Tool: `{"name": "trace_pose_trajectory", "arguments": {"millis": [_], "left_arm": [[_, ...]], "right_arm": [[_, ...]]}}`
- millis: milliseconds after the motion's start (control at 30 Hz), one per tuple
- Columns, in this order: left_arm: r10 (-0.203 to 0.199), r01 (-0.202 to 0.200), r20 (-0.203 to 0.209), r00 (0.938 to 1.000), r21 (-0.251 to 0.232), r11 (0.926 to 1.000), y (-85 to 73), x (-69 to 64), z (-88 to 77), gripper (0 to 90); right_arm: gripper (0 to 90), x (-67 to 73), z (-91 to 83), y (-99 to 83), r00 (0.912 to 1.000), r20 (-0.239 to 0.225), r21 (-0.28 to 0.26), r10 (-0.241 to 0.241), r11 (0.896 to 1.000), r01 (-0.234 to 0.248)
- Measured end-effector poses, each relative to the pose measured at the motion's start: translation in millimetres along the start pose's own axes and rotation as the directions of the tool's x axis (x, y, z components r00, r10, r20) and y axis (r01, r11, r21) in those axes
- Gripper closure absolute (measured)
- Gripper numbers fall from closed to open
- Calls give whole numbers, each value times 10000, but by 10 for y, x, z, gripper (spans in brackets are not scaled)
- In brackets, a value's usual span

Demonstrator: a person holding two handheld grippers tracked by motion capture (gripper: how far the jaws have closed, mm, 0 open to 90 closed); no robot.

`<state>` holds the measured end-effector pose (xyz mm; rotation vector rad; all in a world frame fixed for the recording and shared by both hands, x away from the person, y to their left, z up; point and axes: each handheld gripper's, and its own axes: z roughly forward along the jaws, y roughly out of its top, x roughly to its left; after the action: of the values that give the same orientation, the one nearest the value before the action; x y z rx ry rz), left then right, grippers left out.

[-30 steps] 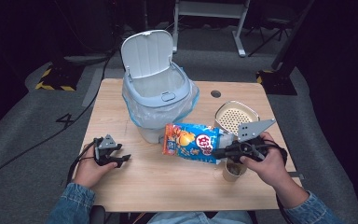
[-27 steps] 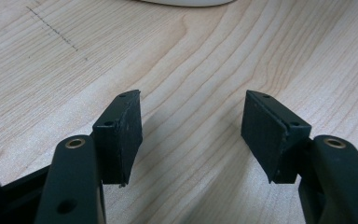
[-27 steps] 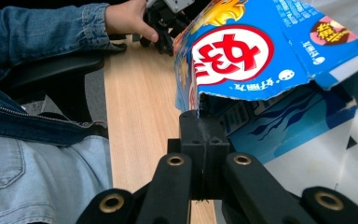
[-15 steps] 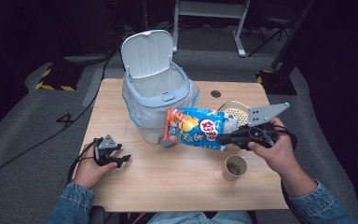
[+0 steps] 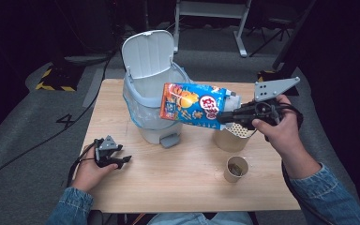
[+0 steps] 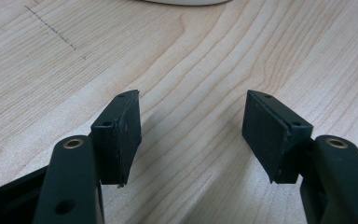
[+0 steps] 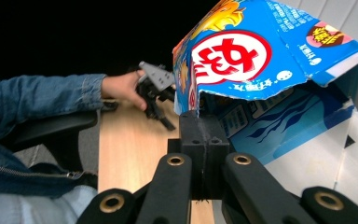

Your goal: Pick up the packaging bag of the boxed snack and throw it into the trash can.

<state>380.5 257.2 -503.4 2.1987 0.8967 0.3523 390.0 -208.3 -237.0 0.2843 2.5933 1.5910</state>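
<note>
High view: right gripper is holding a blue/orange snack bag up in the air, fingers clamped on the bag's right end. Bag is hanging roughly level, its left end over the rim of the grey bin, whose lid is standing open. Bin is sitting at the back of the wooden surface. A tan perforated container is sitting just under the right gripper, w/ a paper cup nearer the person. Left gripper is resting low at the surface's left front, well apart from the bin, in the person's left hand.

Left gripper view: fingers are standing apart, nothing btwn them, just bare wood grain of the surface below.

Right gripper view: fingers are pressing together on the edge of the snack bag, which is filling the upper right. Farther off, the left gripper & a denim sleeve are showing over the surface.
</note>
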Motion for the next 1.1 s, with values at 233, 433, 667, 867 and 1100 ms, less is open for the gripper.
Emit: {"name": "trace_pose_trajectory", "arguments": {"millis": [233,433,667,867,1100], "left_arm": [[24,-24,-2,10000,-5,10000,5,7,3,374],[-78,78,33,10000,5,10000,5,1,6,371],[5,-5,39,10000,-14,10000,9,7,10,366],[17,-17,38,10000,-9,10000,10,7,10,367],[21,-21,31,10000,-3,10000,10,6,10,366]], "right_arm": [[900,-169,55,201,9998,186,-188,-62,9998,65],[900,-343,184,338,9991,417,-187,-21,9998,29],[900,-564,360,442,9981,578,-146,209,9997,-201],[900,-677,498,485,9977,619,148,283,9995,-293],[900,-762,601,525,9958,827,480,398,9979,-439]]}}
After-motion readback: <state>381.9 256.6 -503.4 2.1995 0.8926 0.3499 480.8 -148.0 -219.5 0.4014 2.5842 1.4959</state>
